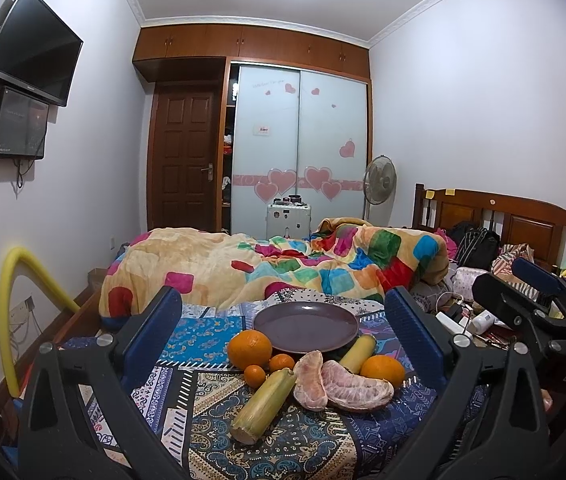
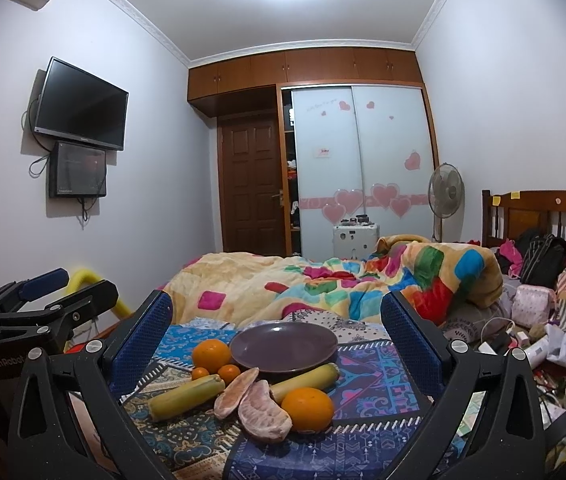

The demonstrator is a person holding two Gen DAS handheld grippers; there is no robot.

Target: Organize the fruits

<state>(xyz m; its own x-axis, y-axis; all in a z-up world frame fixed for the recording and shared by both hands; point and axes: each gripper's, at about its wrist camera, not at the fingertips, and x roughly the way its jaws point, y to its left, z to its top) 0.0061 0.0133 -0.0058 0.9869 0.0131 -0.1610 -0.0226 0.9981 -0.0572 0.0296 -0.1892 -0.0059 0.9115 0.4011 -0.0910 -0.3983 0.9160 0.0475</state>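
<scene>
An empty purple plate (image 1: 306, 326) (image 2: 283, 345) sits on a patterned cloth. In front of it lie two big oranges (image 1: 249, 349) (image 1: 382, 370), two small tangerines (image 1: 255, 375), two peeled pomelo segments (image 1: 357, 386) (image 2: 263, 410) and two yellow-green cane pieces (image 1: 263, 405) (image 1: 358, 353). My left gripper (image 1: 283, 320) is open and empty, above and short of the fruit. My right gripper (image 2: 275, 320) is open and empty too, framing the plate. Each gripper shows at the edge of the other's view, the right one in the left wrist view (image 1: 531, 284).
A rumpled coloured blanket (image 1: 283, 264) lies behind the plate. Bags, bottles and cables clutter the bed at the right (image 2: 531, 336) by the wooden headboard (image 1: 515, 216). A yellow foam tube (image 1: 15, 312) stands at the left wall.
</scene>
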